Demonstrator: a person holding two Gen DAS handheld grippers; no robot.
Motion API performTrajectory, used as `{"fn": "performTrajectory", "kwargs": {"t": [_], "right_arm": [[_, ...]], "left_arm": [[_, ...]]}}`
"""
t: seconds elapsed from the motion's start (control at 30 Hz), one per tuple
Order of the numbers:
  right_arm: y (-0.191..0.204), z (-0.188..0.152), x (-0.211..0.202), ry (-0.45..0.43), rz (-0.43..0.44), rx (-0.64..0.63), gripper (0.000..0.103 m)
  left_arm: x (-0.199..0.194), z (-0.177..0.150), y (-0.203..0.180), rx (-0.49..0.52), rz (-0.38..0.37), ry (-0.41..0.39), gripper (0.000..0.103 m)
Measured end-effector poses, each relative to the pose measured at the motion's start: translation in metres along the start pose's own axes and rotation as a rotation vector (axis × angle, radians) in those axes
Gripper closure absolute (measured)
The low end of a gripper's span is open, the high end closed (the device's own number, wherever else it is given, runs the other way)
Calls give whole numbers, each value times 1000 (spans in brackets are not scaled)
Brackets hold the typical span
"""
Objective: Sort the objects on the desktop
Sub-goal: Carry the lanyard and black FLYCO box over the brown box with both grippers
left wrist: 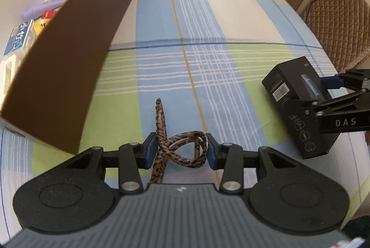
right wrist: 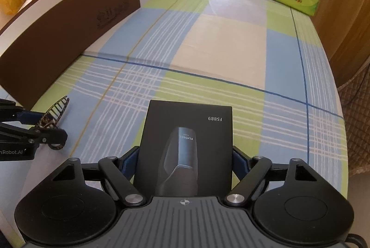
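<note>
Leopard-print hair clip (left wrist: pixel 182 150) clamped in left hand-held gripper (left wrist: pixel 178 150), above checked worktop (left wrist: pixel 208 28) beside brown box (left wrist: pixel 69 63). Black razor box (right wrist: pixel 187 148) between right hand-held gripper (right wrist: pixel 185 167) pads, apparently grasped.

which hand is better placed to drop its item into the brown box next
Left, probably. The left gripper already grips the leopard-print hair clip right beside the brown box; the right gripper, around the black shaver box, sits farther away.
</note>
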State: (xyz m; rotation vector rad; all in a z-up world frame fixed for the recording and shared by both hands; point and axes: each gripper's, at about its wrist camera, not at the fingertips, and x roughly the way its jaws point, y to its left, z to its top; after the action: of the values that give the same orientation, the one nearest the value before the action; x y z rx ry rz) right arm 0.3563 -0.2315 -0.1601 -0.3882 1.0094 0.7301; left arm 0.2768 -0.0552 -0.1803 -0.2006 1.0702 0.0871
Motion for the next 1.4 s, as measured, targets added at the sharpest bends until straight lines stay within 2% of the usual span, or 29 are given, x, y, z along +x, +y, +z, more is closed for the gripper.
{"fn": "performTrajectory", "kwargs": {"t": [0.33,0.63,0.83,1.03,1.23,1.4], "right_arm": [[22,11,-38,-60,47,-16,26],[55,42,-69,-139,191,-10,26],[94,81,-78,-196,307,-36,26],[144,123,-75,-255,373,-88,26],[188,164,-60,-282,366,-135,26],[211,189,-32,-272,337,-151,26]], "left_arm": [[-50,11,-6,8,-65,-123,66],[-114,24,20,-46,-65,-256,66],[-152,34,57,-91,-3,-331,66],[-172,52,108,-128,74,-384,66],[-170,75,160,-141,122,-391,65],[-161,89,195,-140,120,-375,65]]}}
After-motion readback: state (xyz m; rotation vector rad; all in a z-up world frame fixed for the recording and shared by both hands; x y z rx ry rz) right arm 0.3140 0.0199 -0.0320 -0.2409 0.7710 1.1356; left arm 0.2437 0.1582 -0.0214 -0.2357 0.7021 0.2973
